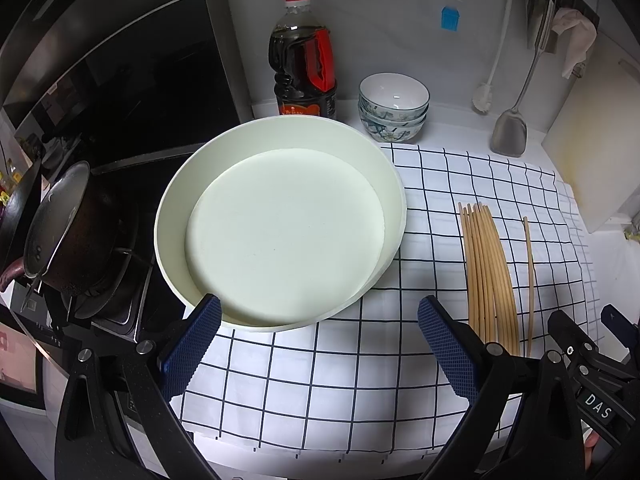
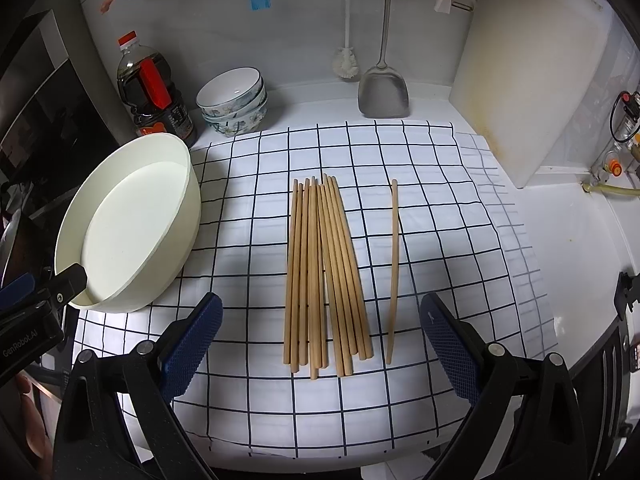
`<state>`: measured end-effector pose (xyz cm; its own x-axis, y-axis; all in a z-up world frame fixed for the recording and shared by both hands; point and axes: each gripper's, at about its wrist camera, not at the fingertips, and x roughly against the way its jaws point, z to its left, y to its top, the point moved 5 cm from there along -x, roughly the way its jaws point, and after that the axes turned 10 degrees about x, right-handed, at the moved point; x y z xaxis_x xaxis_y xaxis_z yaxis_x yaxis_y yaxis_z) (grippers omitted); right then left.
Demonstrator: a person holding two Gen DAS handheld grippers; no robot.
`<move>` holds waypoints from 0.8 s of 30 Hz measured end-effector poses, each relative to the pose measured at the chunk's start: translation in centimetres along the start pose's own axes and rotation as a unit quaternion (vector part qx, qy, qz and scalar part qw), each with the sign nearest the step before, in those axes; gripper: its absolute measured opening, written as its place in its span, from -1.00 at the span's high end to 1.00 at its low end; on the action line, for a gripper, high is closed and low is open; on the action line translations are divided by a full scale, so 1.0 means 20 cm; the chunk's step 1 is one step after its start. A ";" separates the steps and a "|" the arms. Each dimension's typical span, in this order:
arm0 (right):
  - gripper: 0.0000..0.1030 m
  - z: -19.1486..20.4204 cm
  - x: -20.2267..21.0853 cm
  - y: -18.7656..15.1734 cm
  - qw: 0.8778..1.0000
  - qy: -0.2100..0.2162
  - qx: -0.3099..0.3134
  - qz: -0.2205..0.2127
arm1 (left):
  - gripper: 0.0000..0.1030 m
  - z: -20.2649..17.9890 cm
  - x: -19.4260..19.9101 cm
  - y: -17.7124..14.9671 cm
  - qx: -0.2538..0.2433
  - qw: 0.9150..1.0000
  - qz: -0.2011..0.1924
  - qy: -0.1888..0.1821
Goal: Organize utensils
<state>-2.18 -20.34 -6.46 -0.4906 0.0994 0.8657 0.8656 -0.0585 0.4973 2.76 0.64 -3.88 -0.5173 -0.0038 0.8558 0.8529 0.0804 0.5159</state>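
The right claw (image 2: 322,334) hangs spread over the chopsticks (image 2: 320,276) on the checked cloth (image 2: 432,264); the left claw (image 1: 320,340), also spread, faces the white bowl (image 1: 280,224). Only its view shows the stove pot (image 1: 60,232).

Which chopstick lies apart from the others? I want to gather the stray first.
The single chopstick to the right of the bundle: it lies alone on the checked cloth, a clear gap separating it.

"DAS" on the right tongs (image 1: 596,410), "GenRobot.AI" on the left tongs (image 2: 20,346).
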 end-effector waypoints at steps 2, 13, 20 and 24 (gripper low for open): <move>-0.84 0.00 0.00 0.00 1.000 0.000 0.000 0.000 | -0.88 0.00 0.00 0.00 0.000 1.000 0.000 0.000; -0.84 0.00 0.00 0.00 1.000 0.000 0.000 0.000 | -0.88 0.00 0.00 0.00 0.000 1.000 0.000 0.000; -0.84 0.01 0.00 0.00 1.000 0.000 0.000 0.000 | -0.88 0.00 0.00 0.00 0.000 1.000 0.000 0.000; -0.84 0.01 0.00 0.00 1.000 0.000 0.000 0.001 | -0.88 0.00 0.00 0.00 0.000 1.000 0.000 0.000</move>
<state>-2.12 -20.10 -6.46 -0.4894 0.0990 0.8664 0.8663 -0.0588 0.4961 2.79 0.71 -3.85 -0.5174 -0.0032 0.8557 0.8528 0.0806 0.5160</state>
